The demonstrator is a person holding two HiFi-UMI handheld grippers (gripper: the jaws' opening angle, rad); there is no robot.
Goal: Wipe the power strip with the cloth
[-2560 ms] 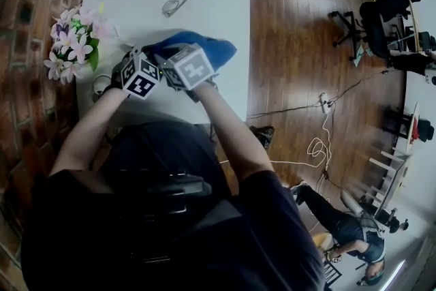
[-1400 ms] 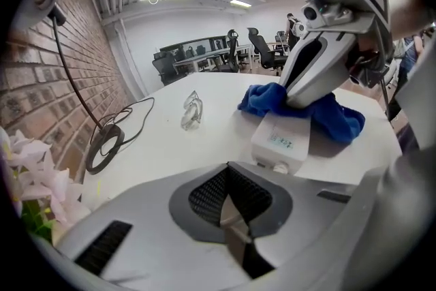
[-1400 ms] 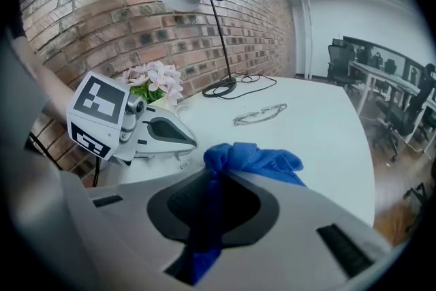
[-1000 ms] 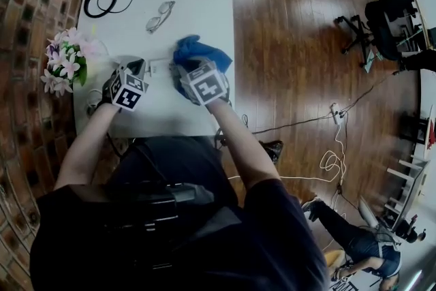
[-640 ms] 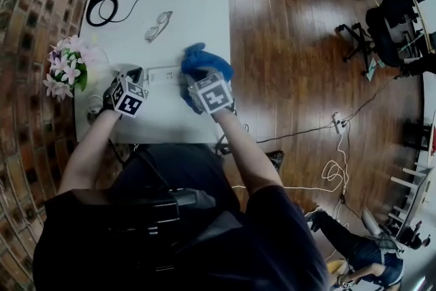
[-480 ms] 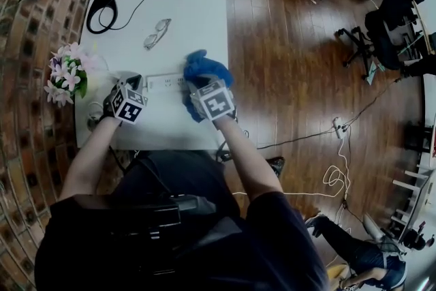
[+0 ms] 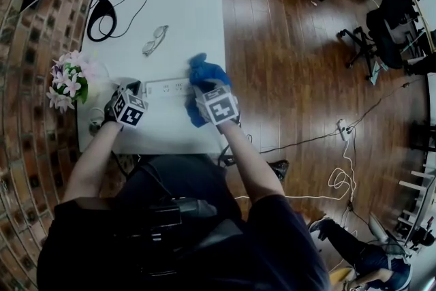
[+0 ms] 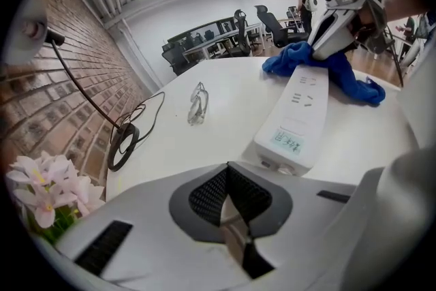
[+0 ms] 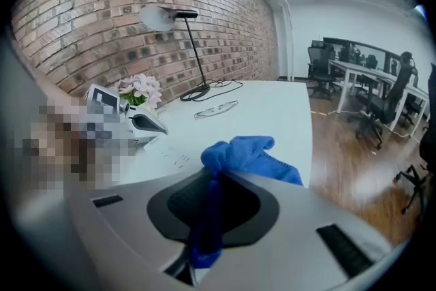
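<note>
Power strip: The white power strip (image 7: 165, 86) lies flat on the white table (image 7: 194, 3), right between the two grippers.

Cloth: The blue cloth (image 7: 206, 71) is bunched up on the strip's right end. Some of it spills onto the table past the strip.

Right gripper: The right gripper (image 9: 201, 242) is pinching the cloth, and a blue fold runs down between its jaws. It grips tight, I think, so the cloth goes where the hand goes and does not slip out.

Left gripper: The left gripper (image 8: 231, 218) has its jaws pressed together with nothing between them. Its tip sits at the strip's left end – most likely to stop the strip from sliding while the other side gets rubbed. I cannot tell if it really touches the strip.

Bare part: The middle of the strip shows its sockets, with no cloth on it.

Other things: The eyeglasses (image 7: 155, 40), the pink flowers (image 7: 67, 78) and the black lamp (image 7: 102, 10) sit well apart from the strip – out of the way of the wiping.
</note>
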